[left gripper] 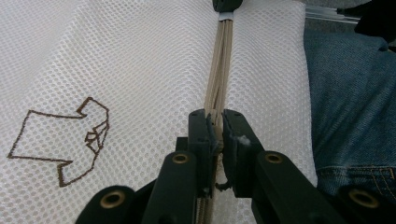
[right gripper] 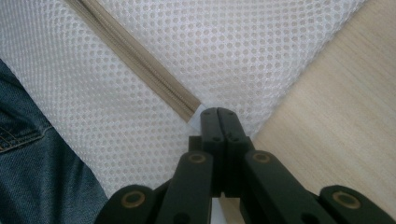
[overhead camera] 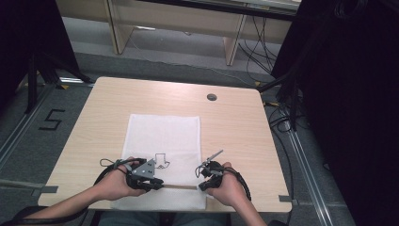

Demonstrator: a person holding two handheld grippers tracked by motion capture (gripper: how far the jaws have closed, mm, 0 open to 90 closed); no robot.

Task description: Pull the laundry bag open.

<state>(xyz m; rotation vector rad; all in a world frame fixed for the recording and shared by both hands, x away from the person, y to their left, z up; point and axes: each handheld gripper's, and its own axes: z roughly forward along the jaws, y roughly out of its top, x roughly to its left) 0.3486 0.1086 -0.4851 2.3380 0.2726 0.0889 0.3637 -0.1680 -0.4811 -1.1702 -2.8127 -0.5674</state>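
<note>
A white mesh bag (overhead camera: 162, 134) lies flat on the wooden table (overhead camera: 235, 127), its near edge hanging over the front. A beige zipper (overhead camera: 181, 187) runs along that near part. My left gripper (overhead camera: 157, 184) holds the zipper's left stretch. In the left gripper view my left gripper (left gripper: 217, 128) has its jaws pinched on the beige zipper (left gripper: 222, 60). My right gripper (overhead camera: 201, 186) is at the zipper's right end. In the right gripper view my right gripper (right gripper: 218, 114) has its jaws pressed together on the white tab where the zipper (right gripper: 135, 60) ends.
A brown outline drawing (left gripper: 65, 140) is printed on the bag, left of the zipper. The person's jeans (left gripper: 350, 93) show below the table's front edge. A round cable hole (overhead camera: 211, 97) sits near the table's far edge. Bare wood (right gripper: 336, 116) lies right of the bag.
</note>
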